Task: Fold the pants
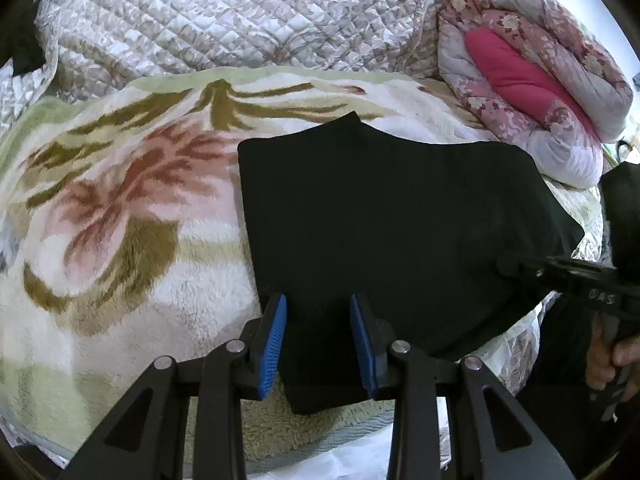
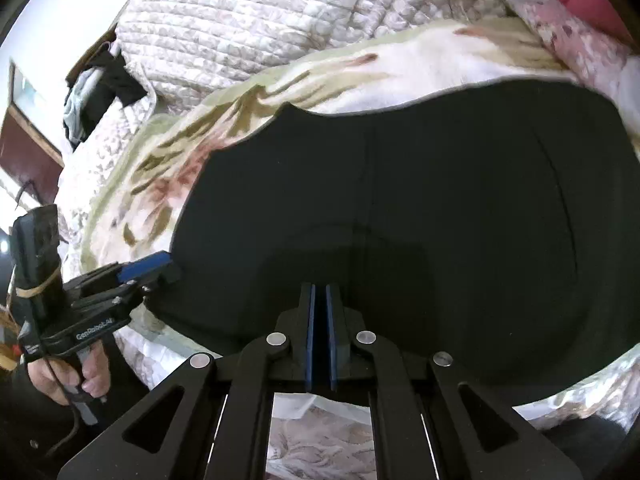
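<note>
We have the black pants (image 1: 384, 216) lying on the flowered fleece blanket (image 1: 120, 208) that covers the bed, with a quilted cover (image 1: 224, 16) heaped behind and a rolled pink comforter (image 1: 532, 80) off to the right side. They already look folded down to a compact dark panel — a short point sticks up along the far edge, and the sides sit fairly square — so we judge at least one fold is done. What is under the top layer we cannot see, so we cannot count the folds.

Our left gripper (image 1: 318, 336) sits at the near left corner with its blue pads apart and a flap of the black cloth lying between them; whether the pads actually press on it we cannot tell from either view. Our right gripper (image 2: 320, 332) has its pads drawn together, only a thin slit between them, low at the near edge of the pants; it may be pinching the hem, but black on black hides that — we cannot say it holds anything.

What looks left, in our judgement, is one more fold of the near edge over the far one, then smoothing the bundle flat.
</note>
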Demonstrator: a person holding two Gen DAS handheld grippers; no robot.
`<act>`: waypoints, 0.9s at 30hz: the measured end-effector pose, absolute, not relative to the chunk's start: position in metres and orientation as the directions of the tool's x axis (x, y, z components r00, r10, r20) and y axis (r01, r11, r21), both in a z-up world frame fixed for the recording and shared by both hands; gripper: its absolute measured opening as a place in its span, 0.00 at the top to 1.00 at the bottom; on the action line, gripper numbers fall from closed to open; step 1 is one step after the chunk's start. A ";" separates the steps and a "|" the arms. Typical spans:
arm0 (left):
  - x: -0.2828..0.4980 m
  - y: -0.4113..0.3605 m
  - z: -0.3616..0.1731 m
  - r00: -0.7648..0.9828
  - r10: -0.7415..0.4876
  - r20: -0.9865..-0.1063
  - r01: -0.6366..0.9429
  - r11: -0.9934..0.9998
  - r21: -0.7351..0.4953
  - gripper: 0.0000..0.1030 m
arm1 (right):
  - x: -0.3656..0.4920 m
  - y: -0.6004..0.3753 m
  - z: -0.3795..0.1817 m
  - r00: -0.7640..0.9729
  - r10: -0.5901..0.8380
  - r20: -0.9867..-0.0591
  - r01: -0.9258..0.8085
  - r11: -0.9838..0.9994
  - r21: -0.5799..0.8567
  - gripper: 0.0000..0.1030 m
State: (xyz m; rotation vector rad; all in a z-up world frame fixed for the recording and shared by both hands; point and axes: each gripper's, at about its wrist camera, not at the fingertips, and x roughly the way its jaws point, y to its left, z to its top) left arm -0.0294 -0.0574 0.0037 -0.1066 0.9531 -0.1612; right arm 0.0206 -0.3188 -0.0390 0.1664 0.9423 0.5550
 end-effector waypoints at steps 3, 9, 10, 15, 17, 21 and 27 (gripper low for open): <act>-0.025 -0.055 0.009 0.572 -0.192 -0.798 0.084 0.981 -0.176 0.66 | 0.023 -0.318 -0.029 0.491 0.513 -0.703 -0.391 0.852 0.348 0.96; 0.000 -0.057 0.011 0.589 -0.172 -0.790 0.082 0.985 -0.153 0.66 | 0.045 -0.304 -0.029 0.485 0.513 -0.709 -0.425 0.846 0.321 0.85; 0.004 -0.058 0.008 0.581 -0.165 -0.797 0.078 0.986 -0.147 0.66 | 0.050 -0.303 -0.035 0.476 0.489 -0.731 -0.409 0.859 0.308 0.85; 0.011 -0.060 0.007 0.581 -0.163 -0.797 0.089 0.987 -0.137 0.66 | 0.060 -0.308 -0.027 0.514 0.487 -0.706 -0.395 0.865 0.309 0.85; 0.019 -0.058 0.009 0.585 -0.163 -0.795 0.084 0.987 -0.140 0.66 | 0.067 -0.305 -0.023 0.513 0.497 -0.700 -0.402 0.859 0.315 0.85; 0.040 -0.055 0.013 0.607 -0.142 -0.782 0.071 0.990 -0.125 0.66 | 0.090 -0.295 -0.026 0.509 0.483 -0.713 -0.412 0.864 0.290 0.85; 0.061 -0.053 0.003 0.592 -0.122 -0.797 0.054 0.992 -0.111 0.66 | 0.103 -0.327 -0.028 0.543 0.437 -0.717 -0.316 0.898 0.308 0.81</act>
